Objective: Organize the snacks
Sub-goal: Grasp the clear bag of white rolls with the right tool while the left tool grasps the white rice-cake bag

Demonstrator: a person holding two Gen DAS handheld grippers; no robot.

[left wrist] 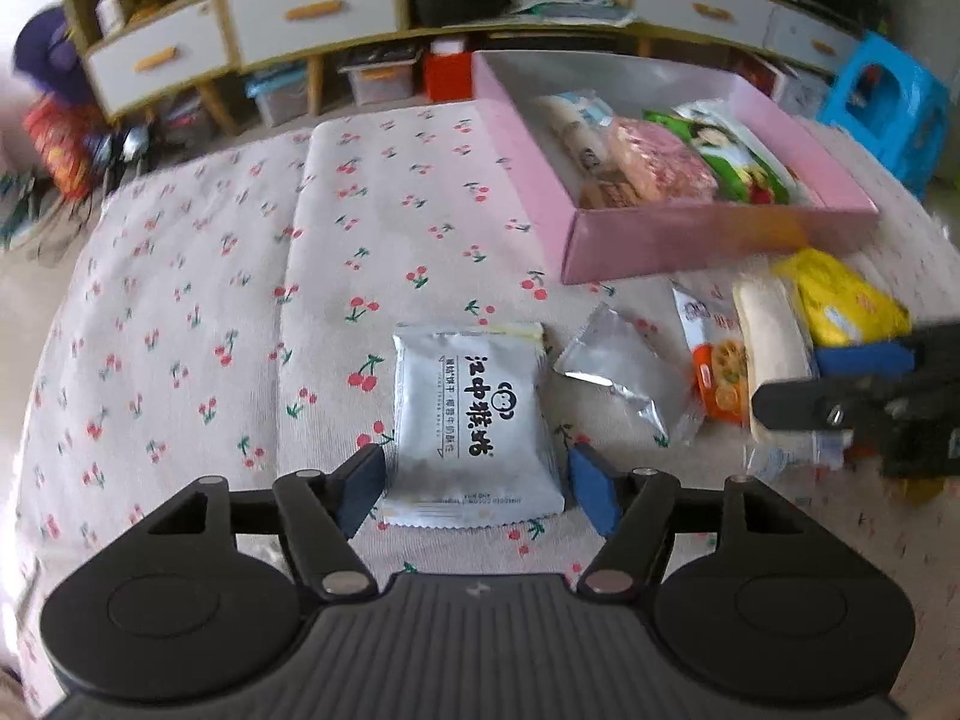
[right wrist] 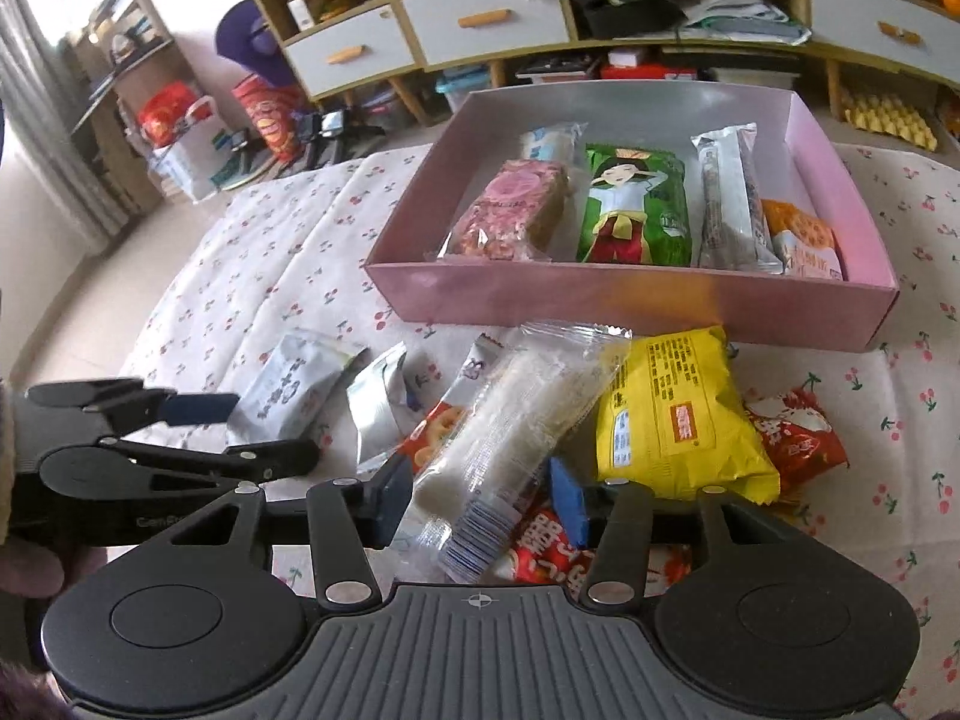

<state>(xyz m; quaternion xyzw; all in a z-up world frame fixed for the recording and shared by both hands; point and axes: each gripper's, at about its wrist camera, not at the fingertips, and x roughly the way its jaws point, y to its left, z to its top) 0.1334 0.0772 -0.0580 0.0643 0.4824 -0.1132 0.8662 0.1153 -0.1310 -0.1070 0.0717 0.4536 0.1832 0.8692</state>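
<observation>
My left gripper [left wrist: 477,483] stands open low over the cherry-print cover, its blue pads on either side of a flat white packet with black lettering [left wrist: 474,420], just off its edges. The same gripper [right wrist: 252,432] and packet [right wrist: 288,384] show at the left of the right wrist view. My right gripper [right wrist: 480,498] is shut on a long white bar in clear wrap [right wrist: 516,420], which lies across a pile of snacks. In the left wrist view that gripper [left wrist: 792,384] sits at the right with the bar [left wrist: 774,324] between its fingers. A pink box [right wrist: 600,300] behind holds several packets.
Loose on the cover lie a silver packet [right wrist: 378,402], an orange packet [left wrist: 714,372], a yellow packet [right wrist: 678,414] and red packets [right wrist: 792,426]. The pink box [left wrist: 690,240] stands right of centre. Shelves with drawers [right wrist: 480,18] run behind, with a blue stool [left wrist: 882,102].
</observation>
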